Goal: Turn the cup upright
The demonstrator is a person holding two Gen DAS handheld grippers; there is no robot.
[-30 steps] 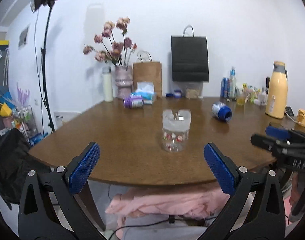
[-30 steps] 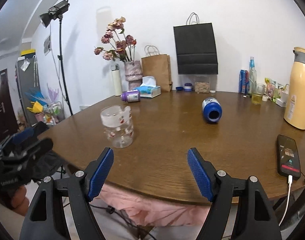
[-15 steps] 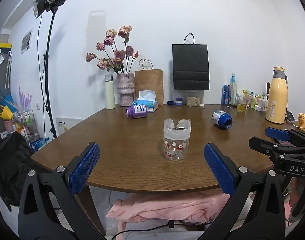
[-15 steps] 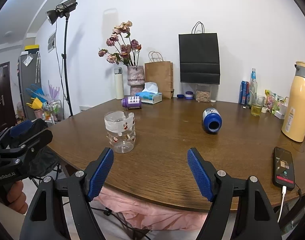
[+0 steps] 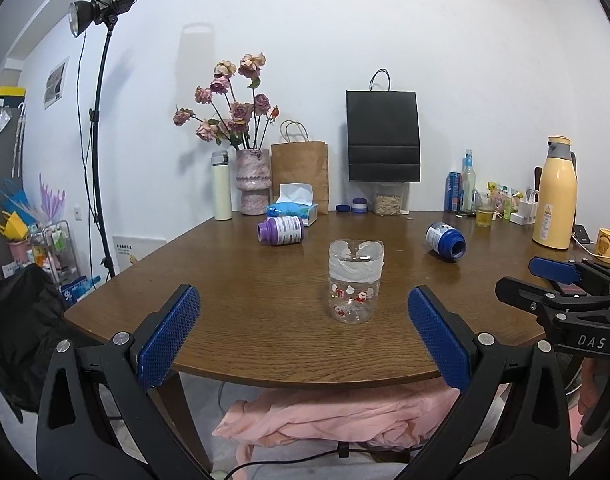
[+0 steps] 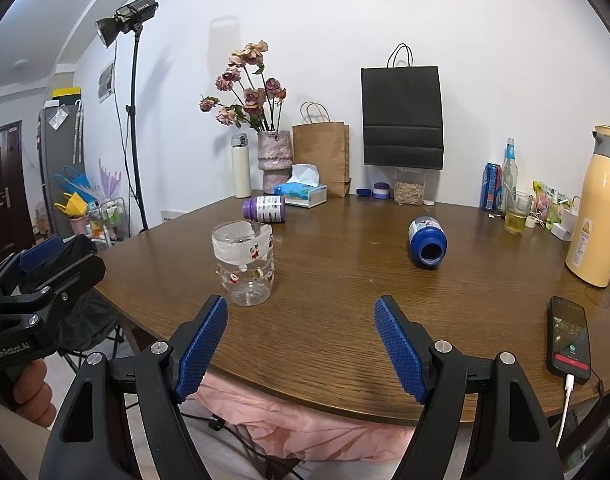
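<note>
Both claws hang just off the near edge of the tabletop [image 5: 265,344], both spread wide with nothing between the blue pads. The left claw [image 5: 303,334] has the cup [image 5: 355,282] almost dead ahead, slightly right of its centre line. From the right claw [image 6: 301,346] the same cup [image 6: 244,262] sits ahead and off to the left, outside its left finger, so that one would have to swing left to get on it. My read: the left is better lined up, though neither is touching the cup and both are a fair gap short of it.

The cup itself is clear plastic with little red cartoon prints and a frosted white band near the top. It stands on the tabletop with its long axis vertical — not lying on its side like the bottles behind it. Looks to me like the rim is up, so the flip may already be done, but with see-through plastic I can't say for sure which end is open.

Further back: a purple bottle [image 5: 281,231] on its side to the far left of the cup, a blue bottle [image 5: 446,240] on its side to the far right, and a phone [image 6: 568,338] near the right edge. Vase [image 5: 253,181], bags and a yellow thermos [image 5: 555,200] line the far side.
</note>
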